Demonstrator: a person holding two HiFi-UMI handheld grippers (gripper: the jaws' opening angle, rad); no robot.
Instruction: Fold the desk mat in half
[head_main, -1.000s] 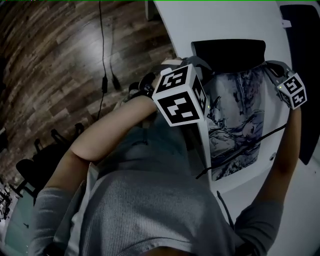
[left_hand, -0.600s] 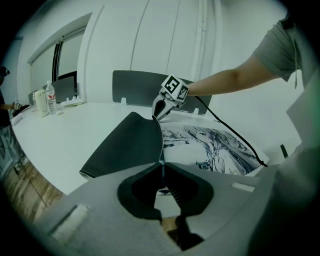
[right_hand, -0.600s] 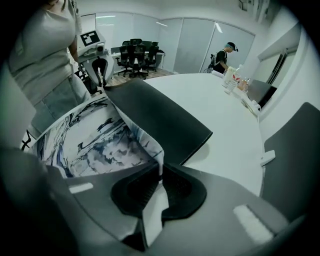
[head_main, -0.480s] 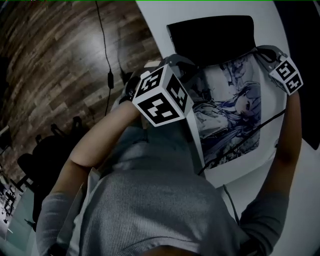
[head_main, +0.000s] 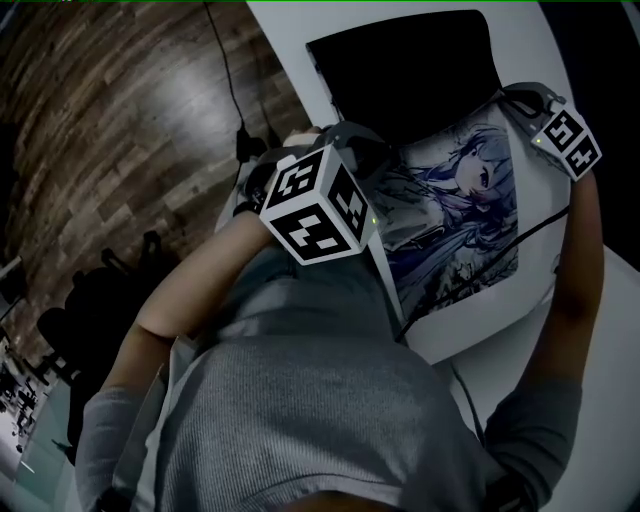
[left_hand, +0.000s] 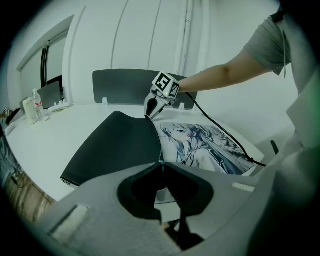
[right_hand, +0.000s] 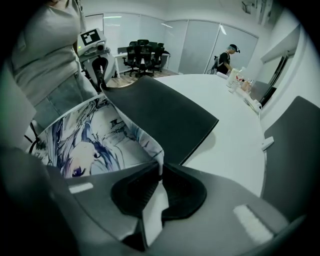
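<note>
Dim, greyish pictures (claw views fisheye-warped, dark at corners).

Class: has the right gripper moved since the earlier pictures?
Yes. The right gripper has moved closer to the printed face on the desk mat's flat lower layer.
</note>
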